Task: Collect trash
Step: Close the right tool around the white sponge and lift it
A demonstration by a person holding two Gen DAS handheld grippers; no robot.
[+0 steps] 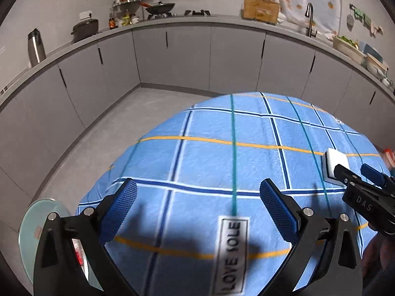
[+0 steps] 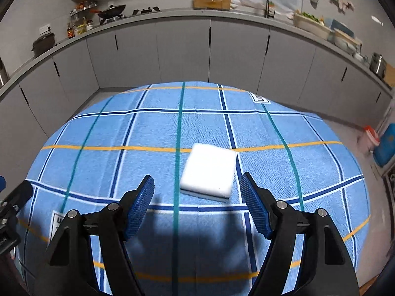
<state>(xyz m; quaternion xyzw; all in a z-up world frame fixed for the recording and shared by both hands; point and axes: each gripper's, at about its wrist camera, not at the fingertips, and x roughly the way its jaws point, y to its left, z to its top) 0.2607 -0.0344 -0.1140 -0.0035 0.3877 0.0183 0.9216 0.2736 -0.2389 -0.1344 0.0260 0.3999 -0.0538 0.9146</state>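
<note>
A white rectangular block (image 2: 209, 171) lies flat on a blue checked cloth (image 2: 148, 128) that covers a round table. It also shows at the right of the left wrist view (image 1: 333, 164). My right gripper (image 2: 197, 187) is open, just above the cloth, with the block lying a little ahead of its fingertips and nearer the right one. It shows from the side in the left wrist view (image 1: 355, 171). My left gripper (image 1: 198, 192) is open and empty above the cloth's left front part, near a "LOVE SOLE" label (image 1: 232, 254).
A round pale-green glass lid or scale (image 1: 37, 229) sits low at the left beside the table. Grey kitchen cabinets (image 2: 182, 49) and a counter with a wok, pots and sink ring the room. A red-lidded jar (image 2: 369, 138) and blue container (image 2: 386, 145) stand on the floor at the right.
</note>
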